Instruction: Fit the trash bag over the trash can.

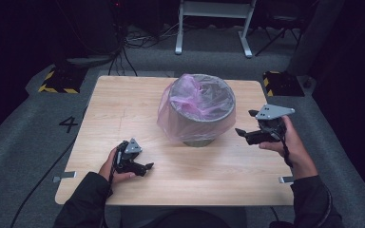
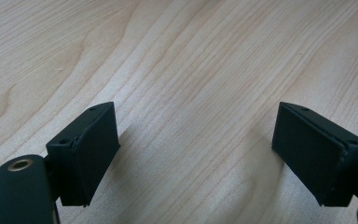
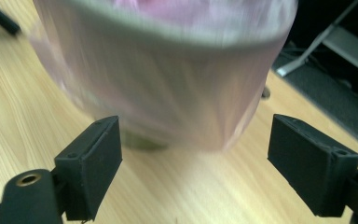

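Note:
A grey bin [image 1: 197, 111] lined with a thin pink plastic bag [image 1: 197, 97] stands at the middle of the wooden table [image 1: 123, 109]; the bag hangs over its rim and down its sides. My right gripper [image 1: 246, 122] is held above the table just right of the bin, jaws wide open and empty, pointing at it. In the right gripper view the bagged bin [image 3: 168, 74] looms close and blurred beyond the open jaws. My left gripper [image 1: 147, 168] rests low near the front left of the table, open, with bare wood [image 2: 191, 93] between its jaws.
Metal clips [image 1: 64, 176] sit at the table's front corners. Yellow-black striped blocks [image 1: 57, 80] lie on the grey floor behind the table. A white frame's legs [image 1: 214, 28] and cables stand farther back.

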{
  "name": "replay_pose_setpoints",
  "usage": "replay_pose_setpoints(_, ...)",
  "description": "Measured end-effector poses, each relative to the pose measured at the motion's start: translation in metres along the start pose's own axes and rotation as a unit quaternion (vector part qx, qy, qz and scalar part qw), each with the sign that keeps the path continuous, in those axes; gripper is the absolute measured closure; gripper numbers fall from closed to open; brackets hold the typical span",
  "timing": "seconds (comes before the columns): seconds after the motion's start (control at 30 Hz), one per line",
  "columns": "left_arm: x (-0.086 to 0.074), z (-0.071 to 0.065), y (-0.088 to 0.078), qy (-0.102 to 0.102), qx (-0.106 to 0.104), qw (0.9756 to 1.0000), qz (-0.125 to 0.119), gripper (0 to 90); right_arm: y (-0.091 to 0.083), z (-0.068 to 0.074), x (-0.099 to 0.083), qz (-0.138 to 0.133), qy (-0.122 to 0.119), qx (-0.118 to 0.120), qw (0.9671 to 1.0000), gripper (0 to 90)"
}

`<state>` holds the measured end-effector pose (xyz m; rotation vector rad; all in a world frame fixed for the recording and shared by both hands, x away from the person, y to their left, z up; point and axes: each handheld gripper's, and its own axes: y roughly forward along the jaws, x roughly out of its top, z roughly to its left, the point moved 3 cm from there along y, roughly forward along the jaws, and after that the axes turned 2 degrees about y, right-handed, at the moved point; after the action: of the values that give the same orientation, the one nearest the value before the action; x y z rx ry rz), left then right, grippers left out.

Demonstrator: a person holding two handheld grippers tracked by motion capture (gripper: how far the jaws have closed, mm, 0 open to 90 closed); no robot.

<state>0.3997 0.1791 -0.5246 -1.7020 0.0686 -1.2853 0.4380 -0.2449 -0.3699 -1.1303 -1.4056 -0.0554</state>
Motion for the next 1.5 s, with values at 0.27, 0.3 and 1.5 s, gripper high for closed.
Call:
replay_pose_setpoints(0.27,0.000,0.000,0.000,0.000,0.000,1.0000,0.000,14.5,0.018,0.004,-0.049,0.049,0.004,0.001,0.9988,17.5)
replay_pose_setpoints(0.3,0.000,0.000,0.000,0.000,0.000,1.0000,0.000,14.5,0.018,0.004,-0.049,0.049,0.004,0.001,0.9988,17.5)
replay_pose_setpoints(1.5,0.000,0.000,0.000,0.001,0.001,1.0000,-0.001,14.3,0.039,0.009,-0.165,0.061,0.144,0.023,0.9874,14.3)
